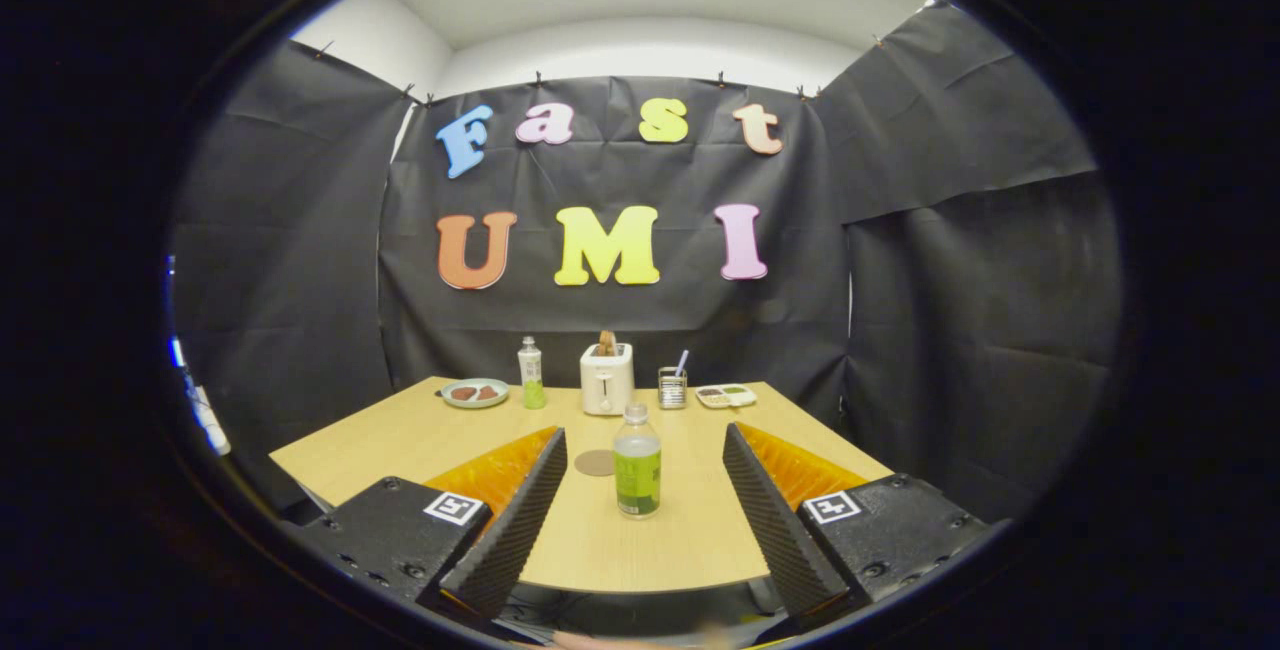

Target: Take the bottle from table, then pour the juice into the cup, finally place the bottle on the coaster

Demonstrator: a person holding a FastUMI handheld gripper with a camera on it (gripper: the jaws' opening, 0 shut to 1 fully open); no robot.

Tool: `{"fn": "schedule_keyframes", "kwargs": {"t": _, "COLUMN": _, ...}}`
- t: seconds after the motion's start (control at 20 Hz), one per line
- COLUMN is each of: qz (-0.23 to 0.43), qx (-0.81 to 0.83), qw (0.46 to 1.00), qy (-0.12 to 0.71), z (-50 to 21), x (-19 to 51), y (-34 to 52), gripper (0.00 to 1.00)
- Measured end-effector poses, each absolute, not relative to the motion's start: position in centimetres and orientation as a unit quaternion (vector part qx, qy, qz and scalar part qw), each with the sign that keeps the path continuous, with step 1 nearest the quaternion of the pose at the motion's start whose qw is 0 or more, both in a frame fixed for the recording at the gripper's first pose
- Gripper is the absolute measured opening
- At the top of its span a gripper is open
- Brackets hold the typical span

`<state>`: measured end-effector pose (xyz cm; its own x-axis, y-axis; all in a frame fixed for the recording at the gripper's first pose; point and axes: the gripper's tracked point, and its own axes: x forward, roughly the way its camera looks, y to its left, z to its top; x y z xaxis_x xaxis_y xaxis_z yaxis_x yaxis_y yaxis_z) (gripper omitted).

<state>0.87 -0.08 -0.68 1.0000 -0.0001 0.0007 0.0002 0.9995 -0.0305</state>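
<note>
Though claw (645, 510) agape, bottle (637, 462) between.

A staged recording booth: black cloth walls (950, 260) around a wooden table (690, 530) set with kitchenware.

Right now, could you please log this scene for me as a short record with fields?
gripper: gripper open, fingers apart, holding nothing
target: juice bottle upright between the fingers, untouched
coaster: round coaster flat, just beside the bottle
back row: plate, second bottle, toaster, metal holder, tray
surface: wooden table
progress: bottle not yet grasped
</note>
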Motion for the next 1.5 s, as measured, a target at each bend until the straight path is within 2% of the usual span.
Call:
{"fn": "schedule_keyframes", "kwargs": {"t": 0.65, "qz": -0.002, "qx": -0.004, "qw": 1.000, "qy": -0.003, "z": -2.2, "x": 4.1, "y": -0.9, "gripper": 1.00}}
{"fn": "schedule_keyframes", "kwargs": {"t": 1.5, "qz": 0.017, "qx": -0.025, "qw": 0.999, "qy": 0.026, "z": -8.7, "x": 15.0, "y": 0.5, "gripper": 1.00}}
